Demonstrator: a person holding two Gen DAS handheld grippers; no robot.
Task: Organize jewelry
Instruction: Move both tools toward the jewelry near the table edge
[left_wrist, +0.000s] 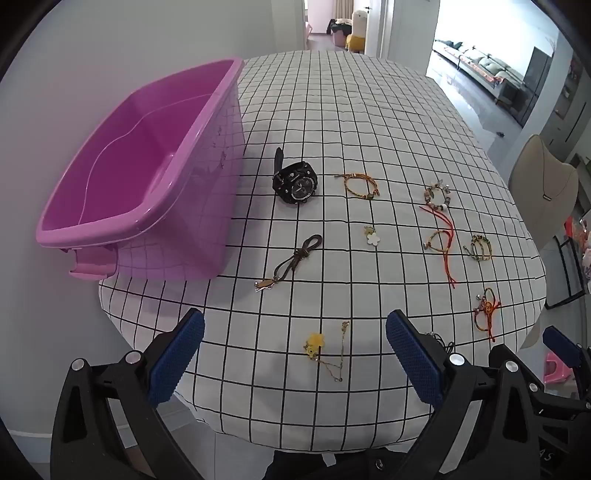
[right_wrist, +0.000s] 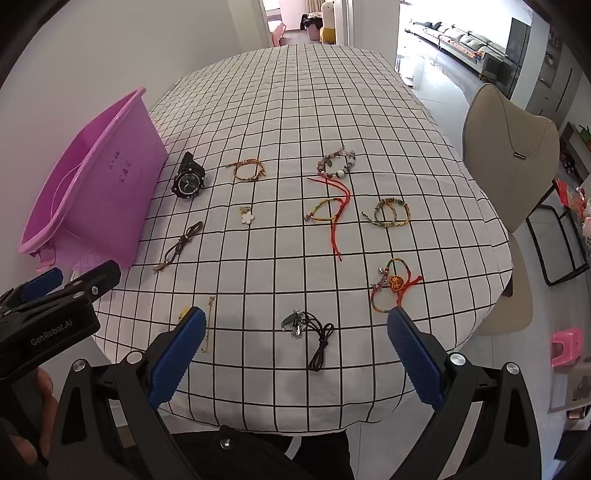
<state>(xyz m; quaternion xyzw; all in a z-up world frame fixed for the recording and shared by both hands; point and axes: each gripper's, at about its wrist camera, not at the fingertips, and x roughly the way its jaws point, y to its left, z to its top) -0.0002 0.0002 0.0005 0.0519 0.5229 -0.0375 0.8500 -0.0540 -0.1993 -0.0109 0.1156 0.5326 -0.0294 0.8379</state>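
Several pieces of jewelry lie spread on a checked tablecloth (left_wrist: 332, 110). A black watch (left_wrist: 295, 183) lies beside an empty pink bin (left_wrist: 140, 158) at the left; both show in the right wrist view, the watch (right_wrist: 188, 180) and the bin (right_wrist: 92, 184). A yellow-charm chain (left_wrist: 325, 350) lies just ahead of my open, empty left gripper (left_wrist: 295, 354). A black cord necklace with a green pendant (right_wrist: 310, 332) lies just ahead of my open, empty right gripper (right_wrist: 295, 354). Woven bracelets (right_wrist: 388, 212), a red cord bracelet (right_wrist: 332, 210) and a flower charm (right_wrist: 246, 216) lie further out.
A beige chair (right_wrist: 509, 155) stands at the table's right side. A pink stool (right_wrist: 567, 347) sits on the floor at the right. The table's near edge (right_wrist: 295, 424) lies just under both grippers. My left gripper body shows at the left of the right wrist view (right_wrist: 55, 314).
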